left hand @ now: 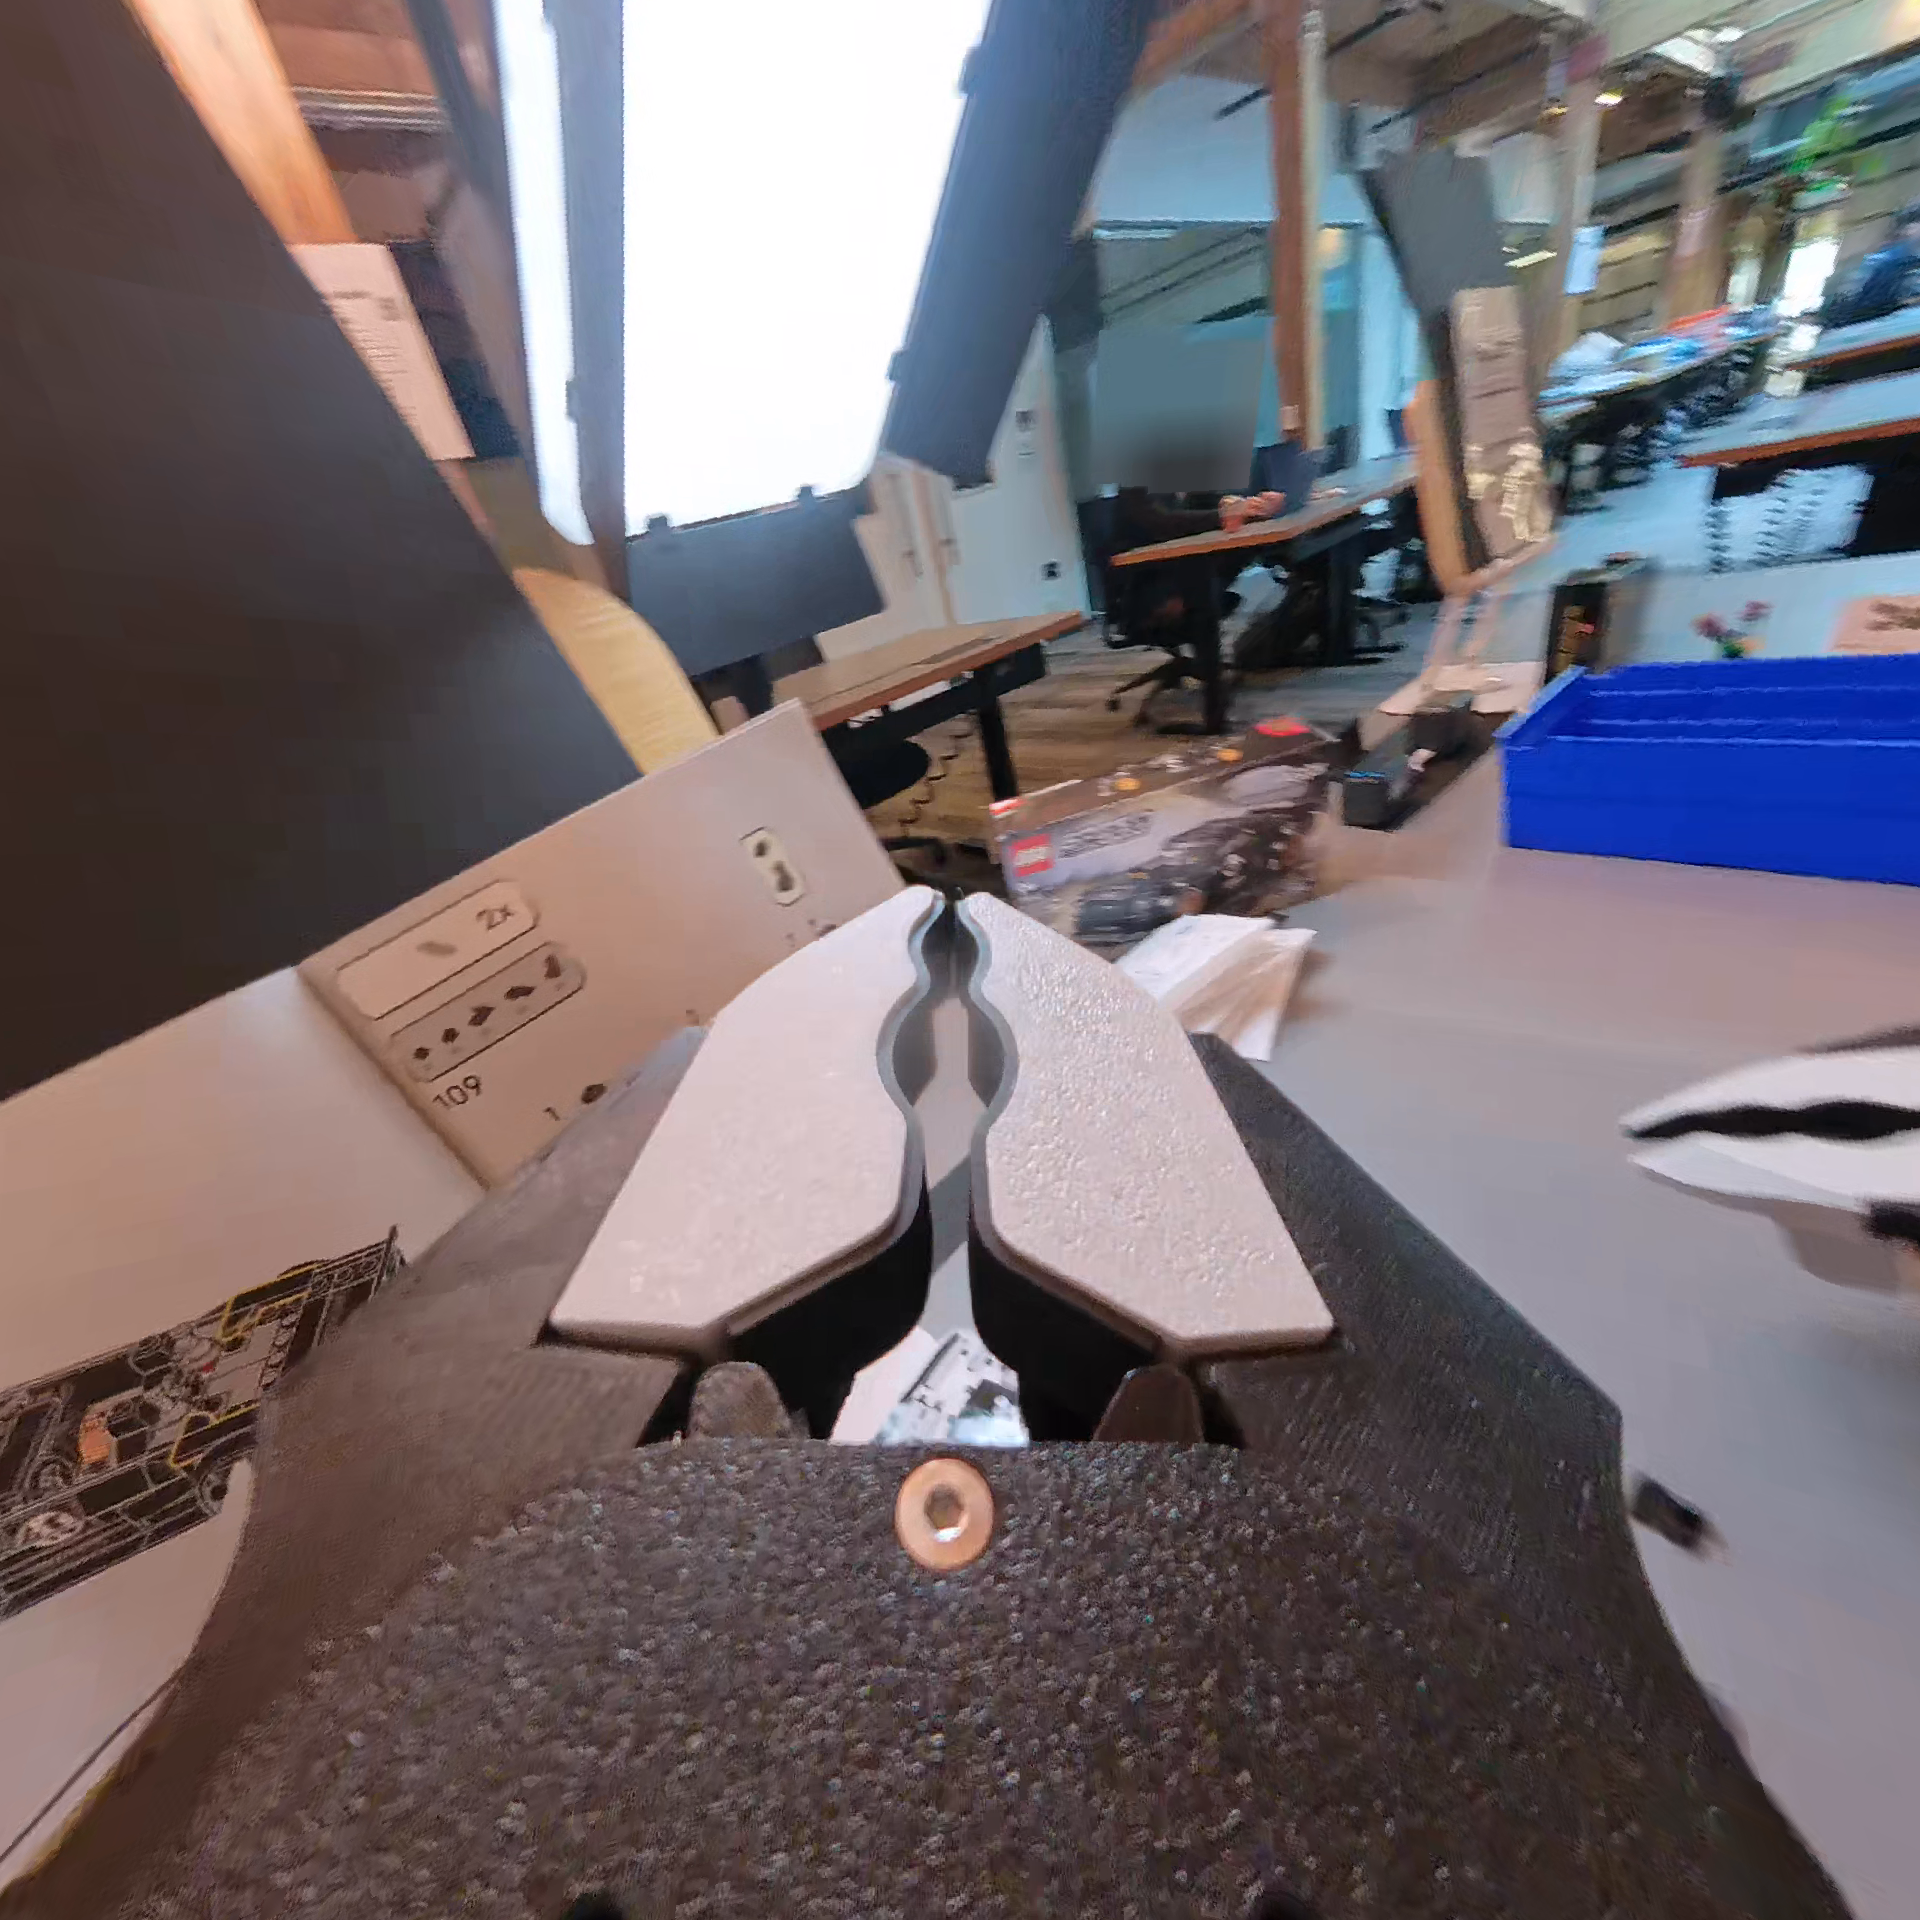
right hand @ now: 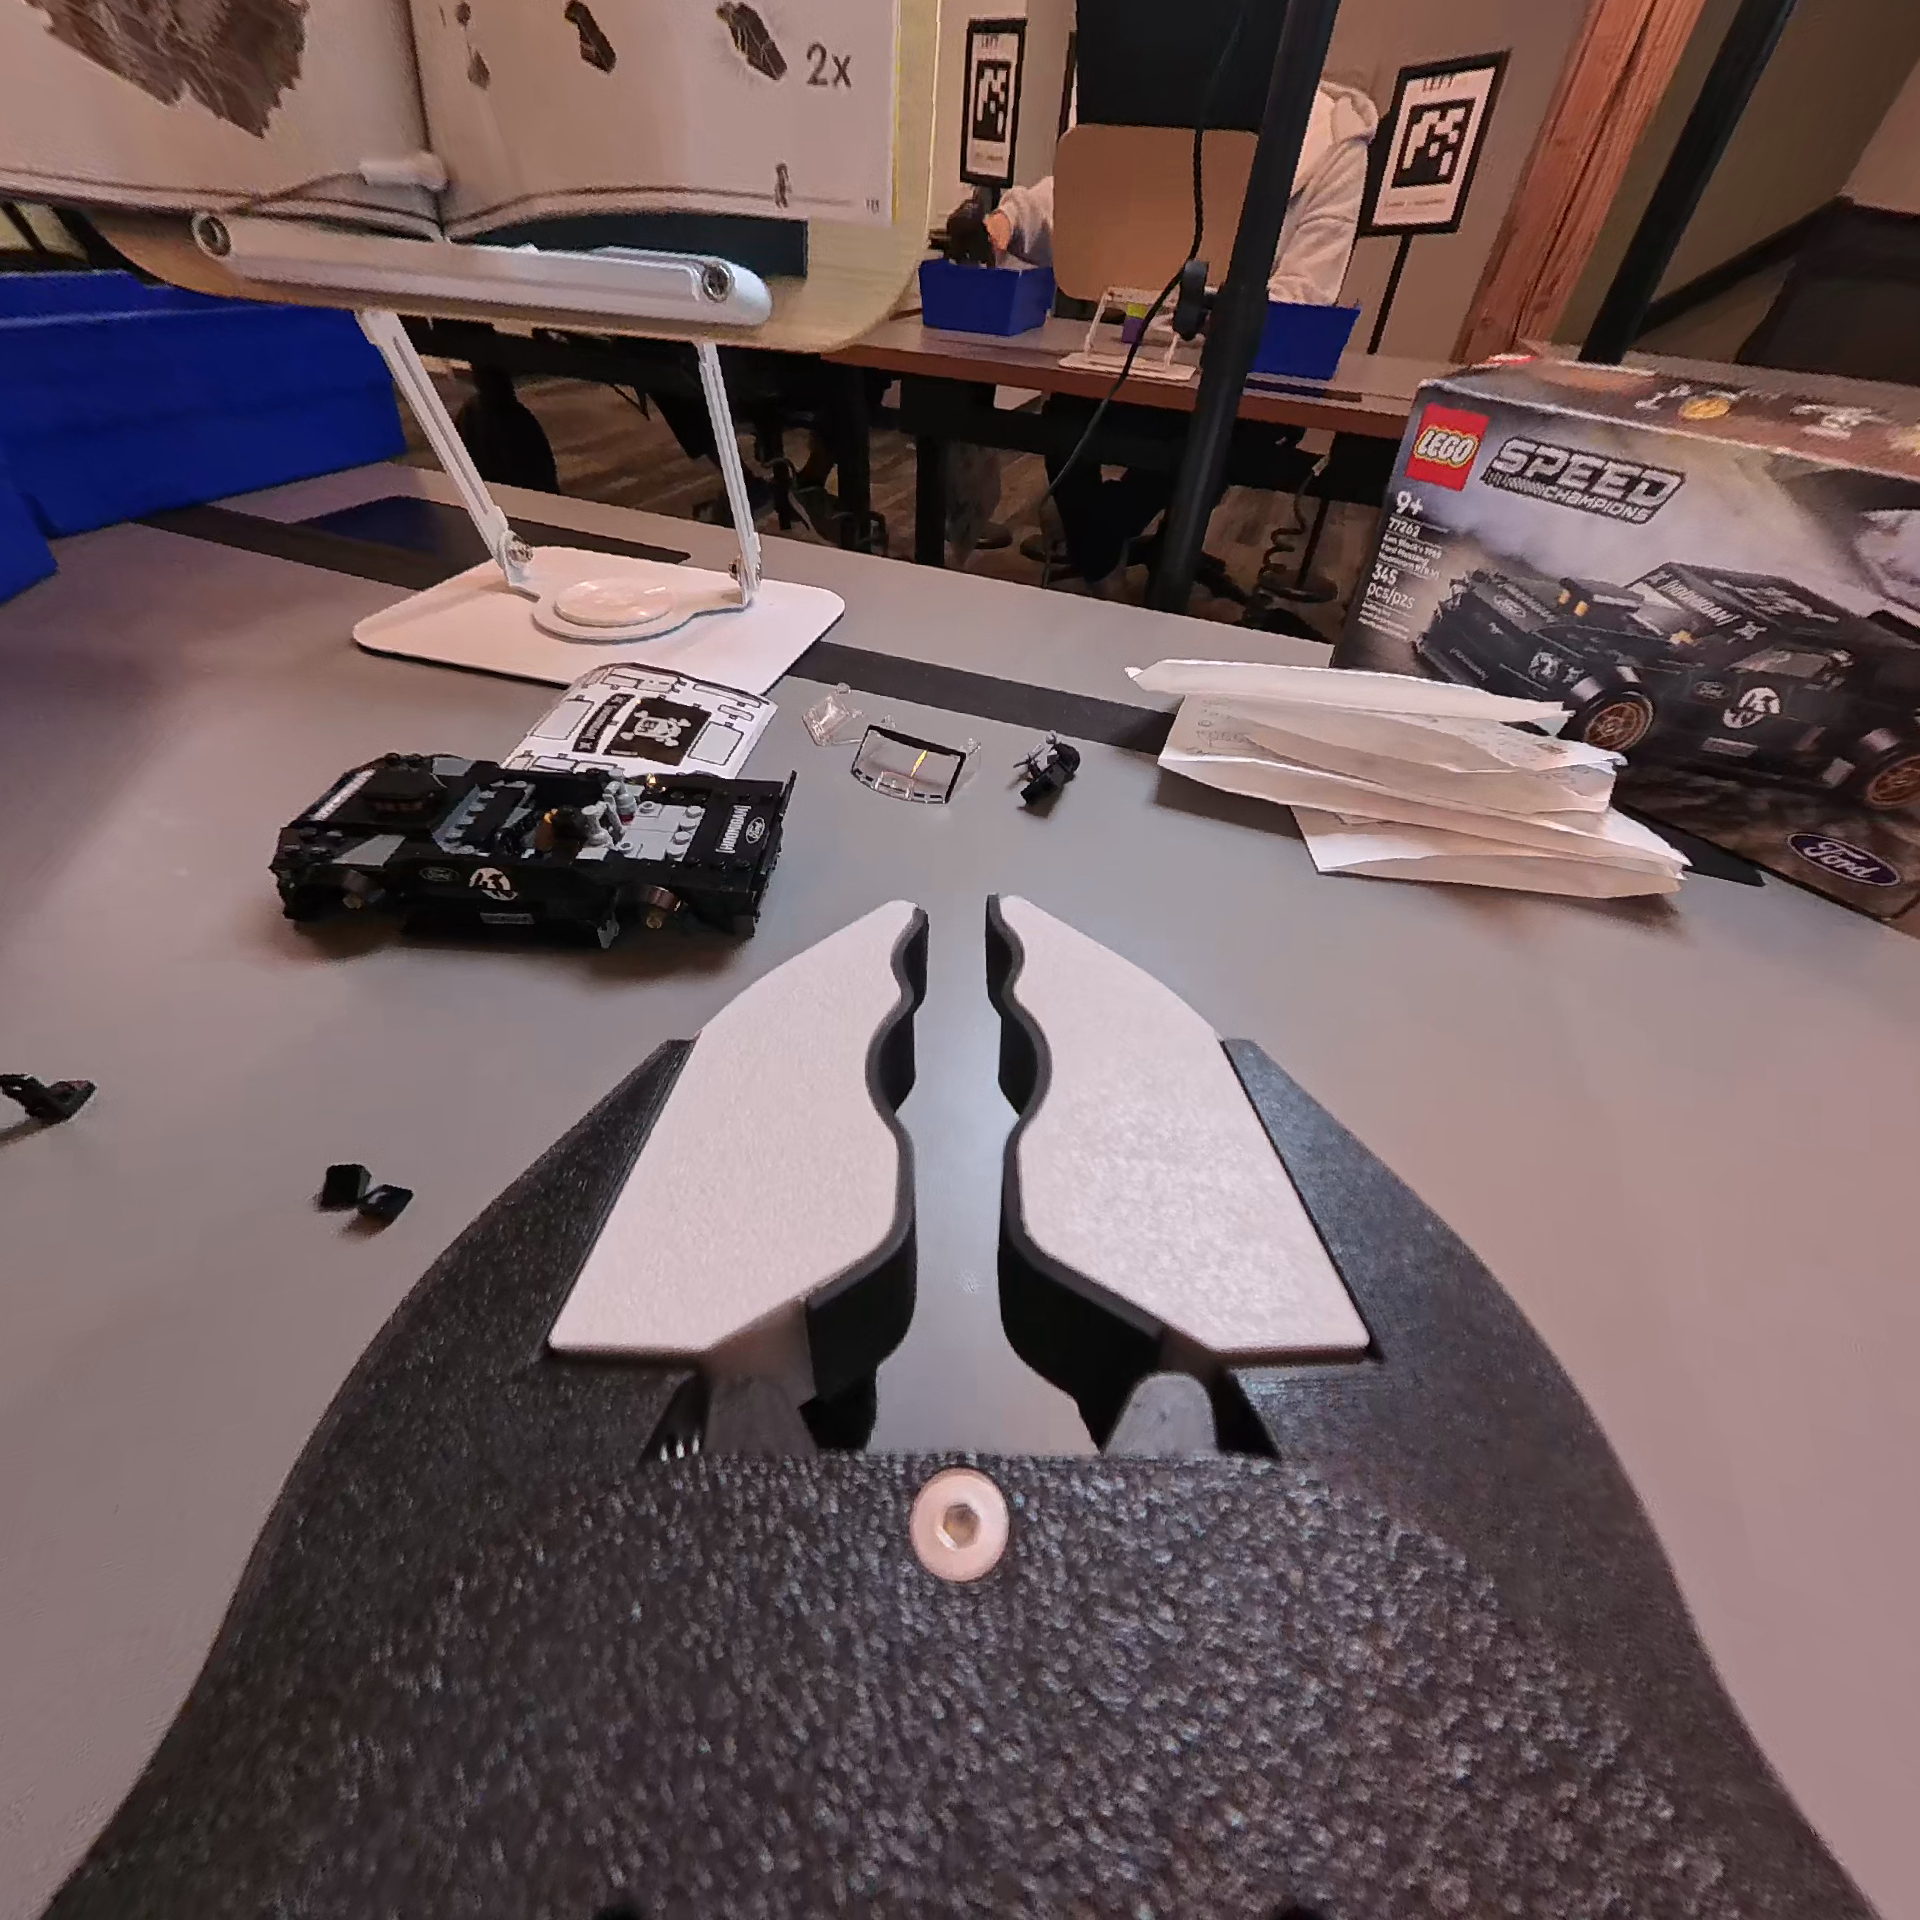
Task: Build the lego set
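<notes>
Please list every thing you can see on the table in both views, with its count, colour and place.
lego car: one, black, partly built, left of centre.
sticker sheet: one, white and black, behind the car.
clear pieces: two, transparent, centre.
small dark parts: several, black, scattered.
paper bags: a stack, white, right.
set box: one, dark, far right.
booklet stand: one, white, back left.
blue bin: one, far right.
left gripper: grey fingers, closed on a thin dark piece.
right gripper: open, empty.

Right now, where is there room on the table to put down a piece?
Bare grey table lies between the right hand-held gripper and the paper bags, and between the car and two small black pieces. It is crowded around the sticker sheet, windshield and box.
</notes>
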